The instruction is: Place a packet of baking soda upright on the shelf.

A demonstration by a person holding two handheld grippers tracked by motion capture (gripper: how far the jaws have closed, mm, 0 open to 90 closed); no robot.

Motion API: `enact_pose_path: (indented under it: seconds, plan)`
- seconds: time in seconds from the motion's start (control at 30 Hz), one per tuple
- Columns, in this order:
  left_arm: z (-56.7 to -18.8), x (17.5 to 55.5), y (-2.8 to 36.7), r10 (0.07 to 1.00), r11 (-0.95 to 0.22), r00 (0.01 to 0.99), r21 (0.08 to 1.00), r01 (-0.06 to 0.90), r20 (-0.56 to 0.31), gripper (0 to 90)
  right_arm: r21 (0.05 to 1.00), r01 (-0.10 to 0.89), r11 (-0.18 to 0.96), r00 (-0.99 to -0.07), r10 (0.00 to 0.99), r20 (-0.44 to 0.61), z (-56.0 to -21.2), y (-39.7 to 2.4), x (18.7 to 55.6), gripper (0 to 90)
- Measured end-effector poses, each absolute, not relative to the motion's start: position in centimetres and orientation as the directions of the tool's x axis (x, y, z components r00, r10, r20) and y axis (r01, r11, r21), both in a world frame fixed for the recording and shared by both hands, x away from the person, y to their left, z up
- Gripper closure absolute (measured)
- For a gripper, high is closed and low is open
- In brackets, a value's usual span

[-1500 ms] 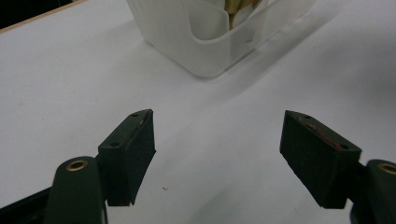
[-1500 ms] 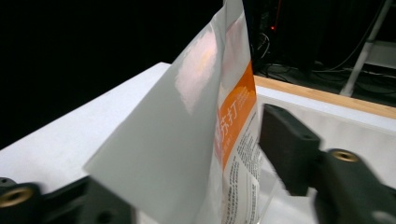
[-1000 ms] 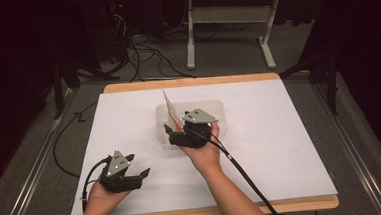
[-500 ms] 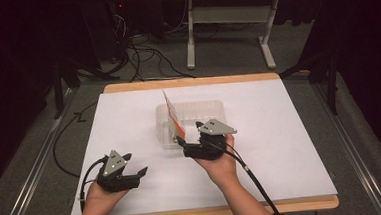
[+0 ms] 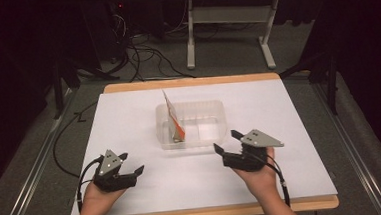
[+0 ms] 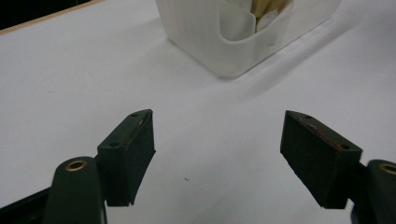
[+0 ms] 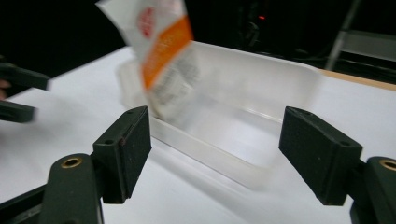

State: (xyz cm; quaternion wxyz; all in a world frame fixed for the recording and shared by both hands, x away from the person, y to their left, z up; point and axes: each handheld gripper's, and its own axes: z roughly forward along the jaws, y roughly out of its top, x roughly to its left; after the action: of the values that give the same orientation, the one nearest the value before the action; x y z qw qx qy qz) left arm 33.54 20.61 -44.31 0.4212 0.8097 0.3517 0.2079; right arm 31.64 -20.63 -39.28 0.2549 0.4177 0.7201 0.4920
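A clear tub (image 5: 192,123) sat mid-bench (image 5: 299,111) with a packet (image 5: 173,121) leaning upright at its left end. The left gripper (image 5: 134,162) and right gripper (image 5: 226,141) rested near the front edge, both released and empty.

No text, brand, number or sign could be read in any view. The packet (image 7: 161,51), which stood in the tub (image 7: 261,88), carried the only print seen: a red roundish mark on white near its top, an orange band below that, and a grey block of fine print lower down. In the right gripper view all of this was blurred, so no letters were resolved. In the high view the packet (image 5: 174,121) showed white with an orange-red lower end, too small to make out any lettering. In the left gripper view the tub (image 6: 233,37) bore no legible marking.
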Motion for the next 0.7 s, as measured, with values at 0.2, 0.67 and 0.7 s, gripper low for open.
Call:
enact_pose_path:
  seconds: [0.2, 0.67, 0.7]
  plan:
    - [-44.4, 33.6, 20.7, 0.752, -0.388, 0.658, 0.828, 0.405, 0.031, 26.5, 0.906, 0.395, 0.154, -0.383, 0.924, 0.01, -40.0, -26.9, 30.8, 26.4]
    - [-44.8, 33.4, 19.7, 0.747, -0.414, 0.664, 0.81, 0.416, 0.04, 26.2, 0.858, 0.511, 0.05, -0.244, 0.966, 0.089, -43.3, -33.2, 29.5, 28.7]
    - [-44.8, 33.4, 19.7, 0.746, -0.415, 0.664, 0.81, 0.414, 0.043, 26.2, 0.857, 0.512, 0.06, -0.253, 0.964, 0.084, -43.4, -33.1, 29.5, 28.7]
